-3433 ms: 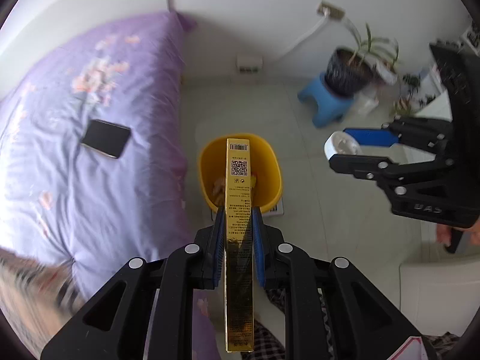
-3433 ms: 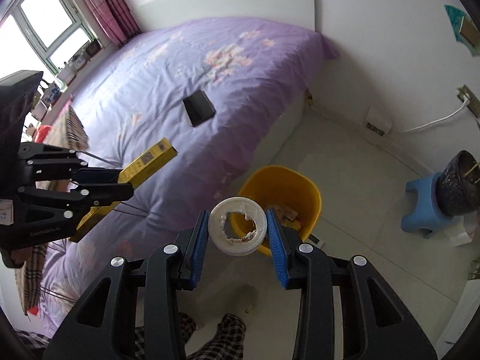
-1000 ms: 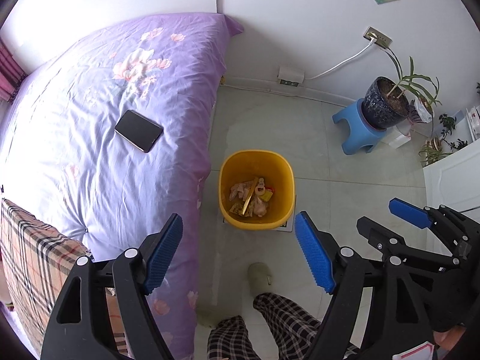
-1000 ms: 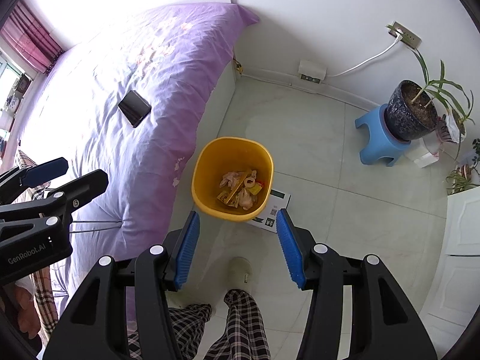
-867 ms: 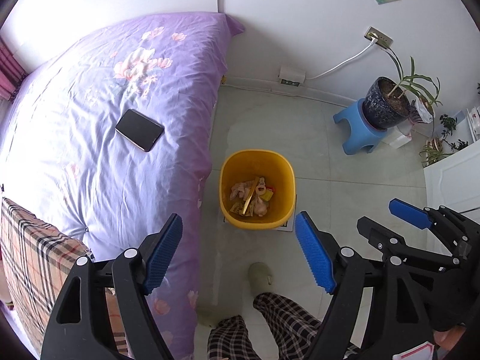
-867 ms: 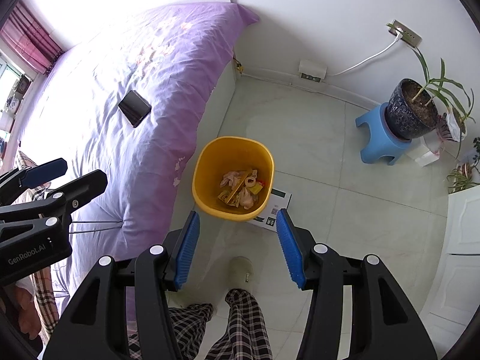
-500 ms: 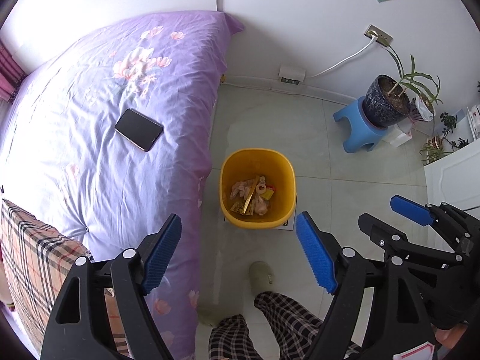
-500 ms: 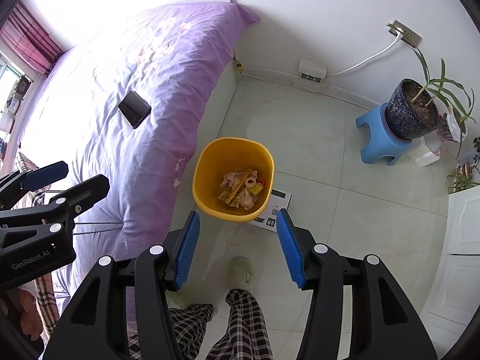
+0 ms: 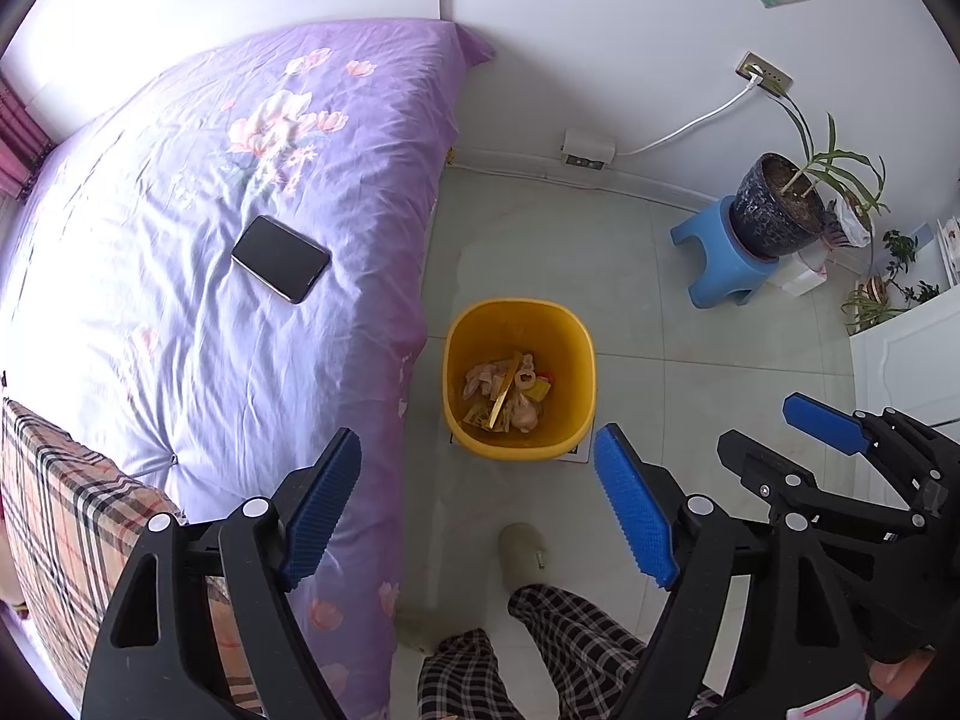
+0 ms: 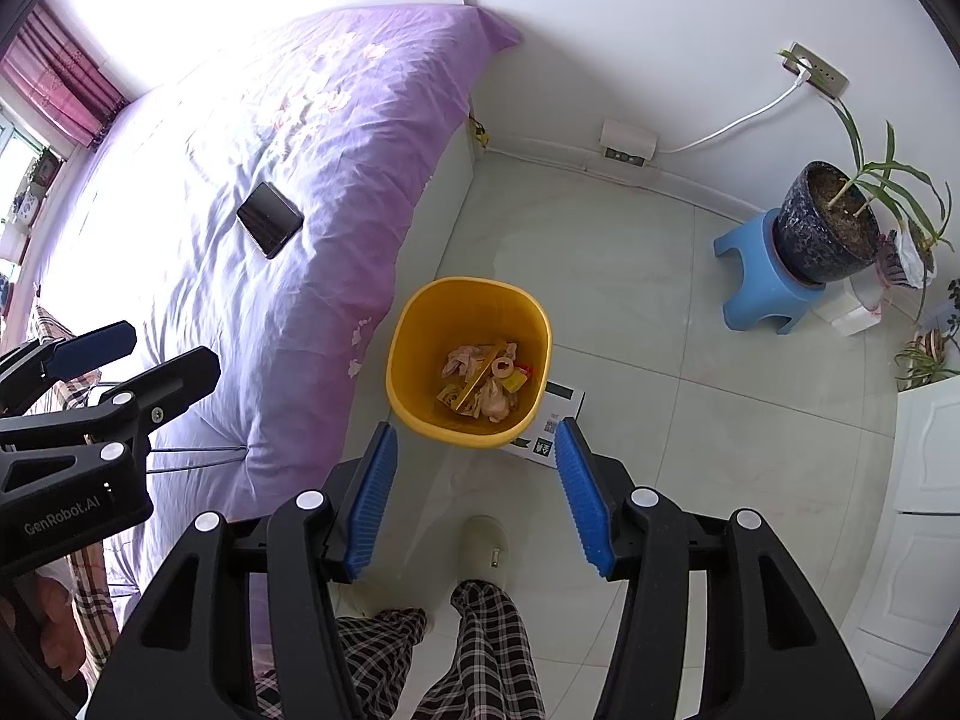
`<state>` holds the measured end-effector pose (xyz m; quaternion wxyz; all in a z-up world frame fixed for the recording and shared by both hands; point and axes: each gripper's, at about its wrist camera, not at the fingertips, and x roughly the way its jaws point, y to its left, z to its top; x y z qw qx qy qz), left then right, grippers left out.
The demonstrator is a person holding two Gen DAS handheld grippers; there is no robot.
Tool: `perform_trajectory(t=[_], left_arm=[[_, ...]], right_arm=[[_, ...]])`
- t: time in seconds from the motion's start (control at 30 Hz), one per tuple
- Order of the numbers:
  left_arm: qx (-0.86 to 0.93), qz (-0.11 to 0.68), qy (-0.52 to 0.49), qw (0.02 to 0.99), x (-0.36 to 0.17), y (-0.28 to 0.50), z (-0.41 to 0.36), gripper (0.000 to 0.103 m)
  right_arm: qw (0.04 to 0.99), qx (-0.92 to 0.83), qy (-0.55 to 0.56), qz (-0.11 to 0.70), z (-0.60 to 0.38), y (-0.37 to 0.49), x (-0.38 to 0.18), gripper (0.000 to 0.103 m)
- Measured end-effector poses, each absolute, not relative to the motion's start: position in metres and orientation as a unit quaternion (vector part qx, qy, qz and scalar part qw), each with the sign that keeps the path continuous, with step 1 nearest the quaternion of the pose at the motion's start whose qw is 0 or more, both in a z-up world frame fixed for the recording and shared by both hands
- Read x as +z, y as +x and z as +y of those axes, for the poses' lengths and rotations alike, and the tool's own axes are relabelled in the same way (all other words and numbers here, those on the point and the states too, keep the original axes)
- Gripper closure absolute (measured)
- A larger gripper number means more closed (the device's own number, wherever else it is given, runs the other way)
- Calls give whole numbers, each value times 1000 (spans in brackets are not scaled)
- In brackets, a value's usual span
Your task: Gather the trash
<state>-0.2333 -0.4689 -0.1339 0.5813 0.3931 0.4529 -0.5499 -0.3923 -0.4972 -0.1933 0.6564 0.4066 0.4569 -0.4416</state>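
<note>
A yellow trash bin (image 9: 573, 330) stands on the tiled floor beside the bed and shows in the right wrist view too (image 10: 414, 330). Inside lie a gold box (image 9: 503, 399), a white ring (image 10: 502, 367) and crumpled scraps. My left gripper (image 9: 480, 504) is open and empty, held high above and short of the bin. My right gripper (image 10: 477, 498) is open and empty too, also above the bin's near side. Each gripper shows in the other's view, the right one (image 9: 798, 438) and the left one (image 10: 132, 354).
A purple bed (image 9: 210, 240) with a black phone (image 9: 281, 266) fills the left. A blue stool (image 9: 720, 264) carries a potted plant (image 9: 777, 213) at right. A white cabinet (image 9: 906, 354) stands far right. A flat box (image 10: 549, 420) lies under the bin. The person's slippered foot (image 9: 522, 552) is below.
Since 3.4 s ago both grippers let go of the gold box and the white ring, which now lie in the bin, and rose. Over the last second nothing has visibly changed.
</note>
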Motion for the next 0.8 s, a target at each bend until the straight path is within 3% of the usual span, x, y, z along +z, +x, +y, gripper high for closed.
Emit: perform_trajectory(t=[0.8], left_arm=[[-550, 454, 393, 581, -135, -230, -471, 22]], right_arm=[[657, -441, 407, 457, -498, -391, -195, 47]])
